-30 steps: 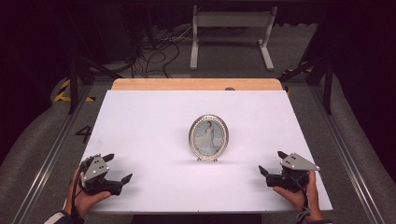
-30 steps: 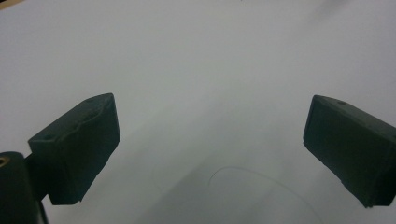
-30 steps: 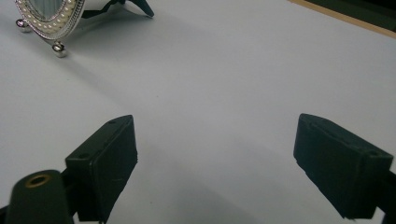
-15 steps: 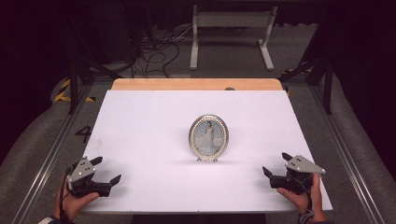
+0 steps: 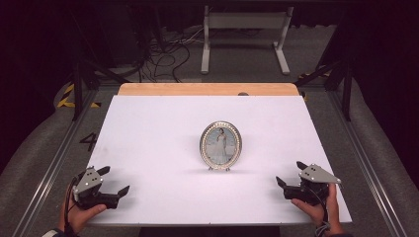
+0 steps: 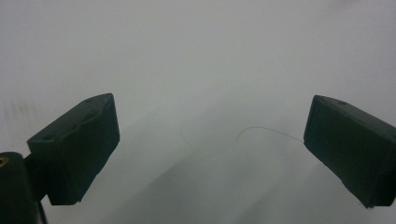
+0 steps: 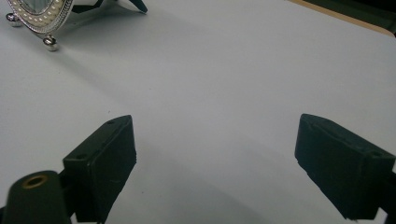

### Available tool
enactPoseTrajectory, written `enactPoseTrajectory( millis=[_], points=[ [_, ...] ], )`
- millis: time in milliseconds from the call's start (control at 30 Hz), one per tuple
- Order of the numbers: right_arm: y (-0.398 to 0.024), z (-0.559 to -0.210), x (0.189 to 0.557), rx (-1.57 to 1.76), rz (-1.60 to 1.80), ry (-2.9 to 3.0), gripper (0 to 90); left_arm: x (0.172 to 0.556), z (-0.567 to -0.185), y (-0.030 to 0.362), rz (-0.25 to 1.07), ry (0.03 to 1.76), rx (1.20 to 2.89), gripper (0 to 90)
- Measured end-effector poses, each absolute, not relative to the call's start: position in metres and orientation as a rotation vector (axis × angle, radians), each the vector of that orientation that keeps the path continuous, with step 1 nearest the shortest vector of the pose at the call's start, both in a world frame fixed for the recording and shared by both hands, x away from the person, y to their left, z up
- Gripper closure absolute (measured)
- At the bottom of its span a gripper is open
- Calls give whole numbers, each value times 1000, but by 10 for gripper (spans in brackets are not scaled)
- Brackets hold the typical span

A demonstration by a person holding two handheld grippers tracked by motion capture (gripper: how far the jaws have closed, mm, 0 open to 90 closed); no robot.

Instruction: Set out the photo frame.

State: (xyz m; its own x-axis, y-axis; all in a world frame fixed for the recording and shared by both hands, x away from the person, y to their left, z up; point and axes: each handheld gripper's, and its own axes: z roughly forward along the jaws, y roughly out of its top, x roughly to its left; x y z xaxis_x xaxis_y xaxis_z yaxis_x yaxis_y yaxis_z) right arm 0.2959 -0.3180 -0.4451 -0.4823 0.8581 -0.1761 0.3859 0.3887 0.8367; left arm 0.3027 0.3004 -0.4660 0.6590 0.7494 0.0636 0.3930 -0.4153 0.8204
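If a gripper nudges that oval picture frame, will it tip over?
Probably. The oval picture frame stands upright on small ball feet with a rear prop, so a push high up may topple it. Its glazed front looks fragile, and the beaded rim may slip.

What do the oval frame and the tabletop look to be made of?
Frame: likely silver-toned metal or plated plastic; a shiny rim with a row of pearl-like beads and small ball feet shows in the right gripper view. Tabletop: a matte white sheet, without glare, laid over a light wooden board that shows along the far edge.
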Motion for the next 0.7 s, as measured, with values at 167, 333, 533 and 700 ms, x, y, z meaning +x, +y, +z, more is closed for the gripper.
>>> enactPoseTrajectory(
  millis=[167,333,533,700],
  points=[
    [-316,-446,296,1062,1001,2043,129,302,-465,301,554,882,2044,41],
    [-314,-447,297,1052,993,2057,129,303,-466,299,553,882,2051,41],
    [-314,-447,297,1055,991,2054,129,303,-466,300,555,884,2054,41],
    [-313,-447,297,1049,986,2056,128,303,-466,299,560,880,2056,41]
  ],
)
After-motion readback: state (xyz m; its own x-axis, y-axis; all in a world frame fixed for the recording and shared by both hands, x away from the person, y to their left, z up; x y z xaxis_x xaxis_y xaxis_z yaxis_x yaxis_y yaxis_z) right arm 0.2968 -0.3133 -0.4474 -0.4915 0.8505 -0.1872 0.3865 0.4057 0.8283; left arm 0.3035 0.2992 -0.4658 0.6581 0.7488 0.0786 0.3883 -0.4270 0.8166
